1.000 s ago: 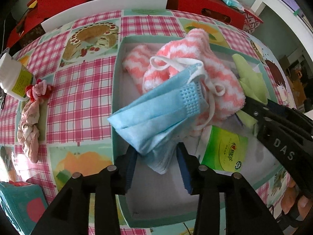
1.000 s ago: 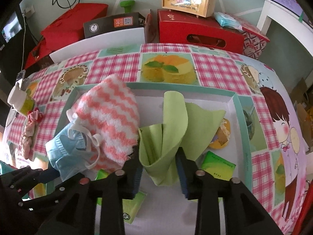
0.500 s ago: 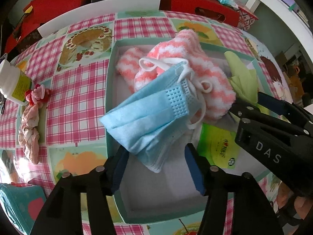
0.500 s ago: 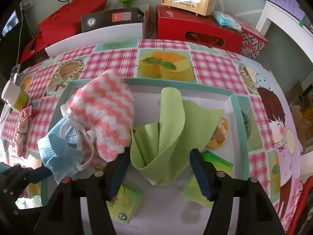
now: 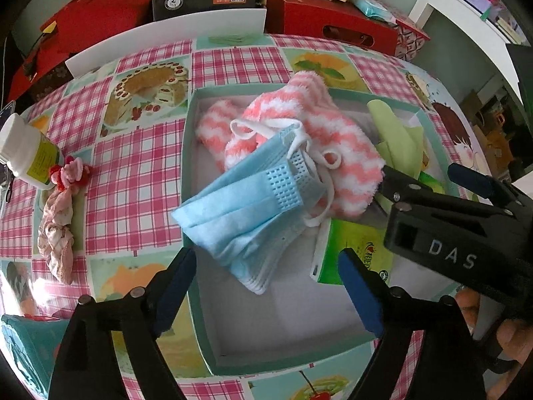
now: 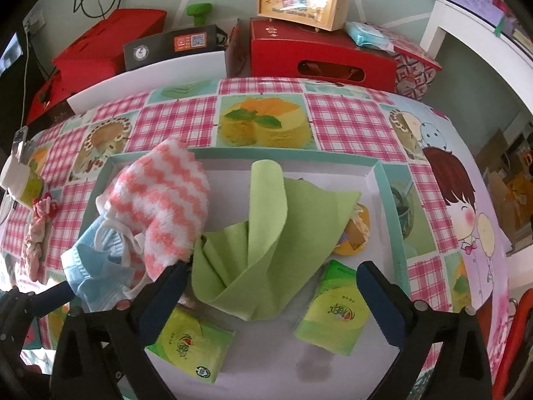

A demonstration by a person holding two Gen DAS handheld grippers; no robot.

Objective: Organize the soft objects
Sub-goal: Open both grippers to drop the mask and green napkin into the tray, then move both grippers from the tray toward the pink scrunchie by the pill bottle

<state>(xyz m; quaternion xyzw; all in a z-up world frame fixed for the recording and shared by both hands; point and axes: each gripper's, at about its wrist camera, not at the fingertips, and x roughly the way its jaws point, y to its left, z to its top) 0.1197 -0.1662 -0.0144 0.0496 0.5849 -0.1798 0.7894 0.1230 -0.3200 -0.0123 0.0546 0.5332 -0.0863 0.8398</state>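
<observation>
1. The left gripper (image 5: 266,283) is spread wide and holds nothing — the blue face mask (image 5: 246,213) lies just ahead of its tips, draped over the near-left wall of the teal box (image 5: 188,153) and leaning on the pink-and-white striped sock (image 5: 319,140) beyond it.
2. The right gripper (image 6: 273,283) is likewise released, fingers well apart; the green cloth (image 6: 266,230) sits crumpled between and just ahead of them, touching neither pad as far as the view shows.
3. Open room: bare white box floor lies directly under and between the left gripper's fingers, and a smaller bare patch lies under the right gripper's. The box walls rise close outside the left finger of the left gripper.
4. Only the right wrist view shows two green tissue packs (image 6: 333,310) — one under each of the right gripper's fingers — and a round orange item (image 6: 358,230) half under the cloth's far right edge. The left wrist view shows one pack (image 5: 359,246), partly behind its right finger.
5. Only the left wrist view shows clearly, far to the left outside the box, a pink scrunchie and rag (image 5: 58,220) beside a white bottle (image 5: 26,153) on the checked tablecloth (image 5: 133,180).
6. The second sock is mostly hidden behind the first. The orange item cannot be identified.
</observation>
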